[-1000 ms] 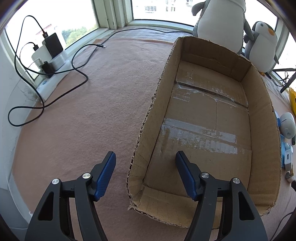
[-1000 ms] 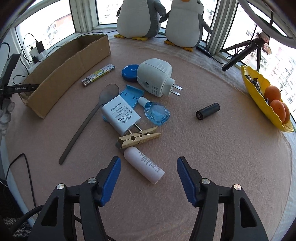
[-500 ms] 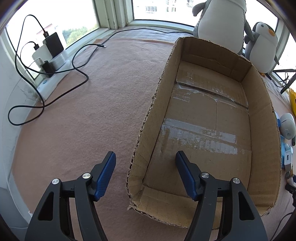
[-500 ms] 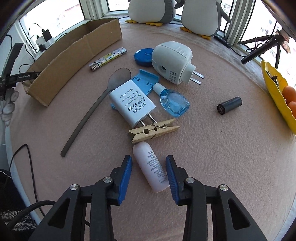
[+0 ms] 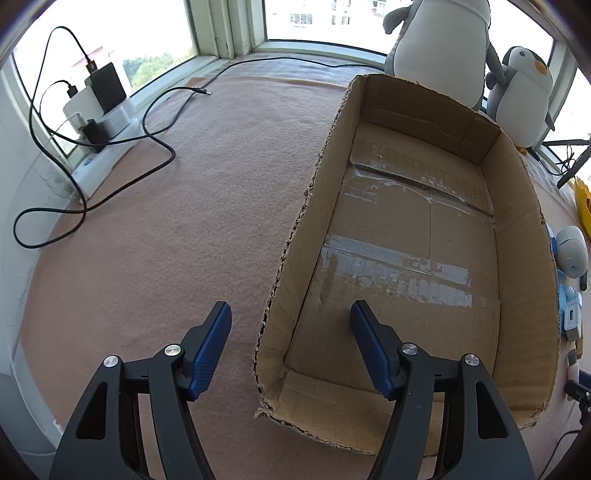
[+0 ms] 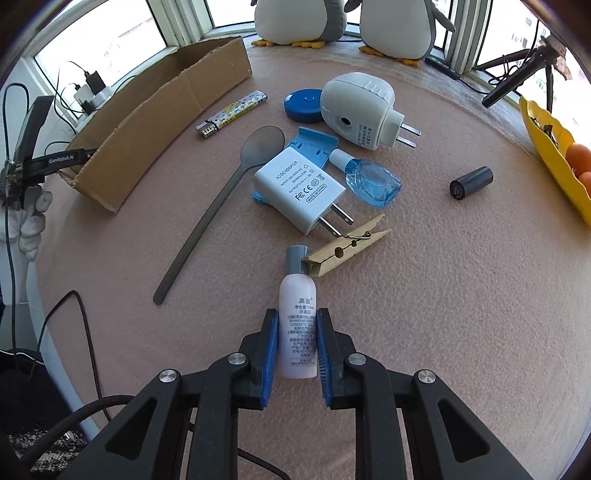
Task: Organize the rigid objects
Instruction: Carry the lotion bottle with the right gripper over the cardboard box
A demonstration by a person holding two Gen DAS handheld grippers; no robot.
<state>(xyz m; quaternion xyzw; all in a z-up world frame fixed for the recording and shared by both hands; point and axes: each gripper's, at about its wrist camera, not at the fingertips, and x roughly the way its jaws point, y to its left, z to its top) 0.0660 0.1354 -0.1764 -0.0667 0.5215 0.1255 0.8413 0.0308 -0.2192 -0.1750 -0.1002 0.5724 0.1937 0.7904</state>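
Observation:
My right gripper [image 6: 297, 325] is closing on a small white bottle [image 6: 297, 295] with a grey cap, and its blue pads [image 6: 272, 343] lie against the bottle's sides. The cap touches a wooden clothespin [image 6: 351, 247]. Beyond lie a white AC adapter [image 6: 299, 184], a grey spoon [image 6: 221, 199], a blue eye-drop bottle [image 6: 373, 179], a lighter [image 6: 232, 114] and a white plug-in device [image 6: 354, 107]. An open cardboard box [image 5: 524, 192] holds nothing. My left gripper [image 5: 291, 325] stands open, straddling the box's near left wall without touching it.
A blue round lid [image 6: 303, 105] and a black cylinder [image 6: 471, 182] lie on the pink mat. A yellow dish with oranges [image 6: 554, 147] sits at the right edge. Two plush penguins [image 6: 303, 18] stand at the back. A power strip with cables [image 5: 103, 122] lies left of the box.
The right gripper came down over the white bottle and its jaws narrowed from wide apart onto it. The bottle now lies along the fingers. The left gripper has not moved.

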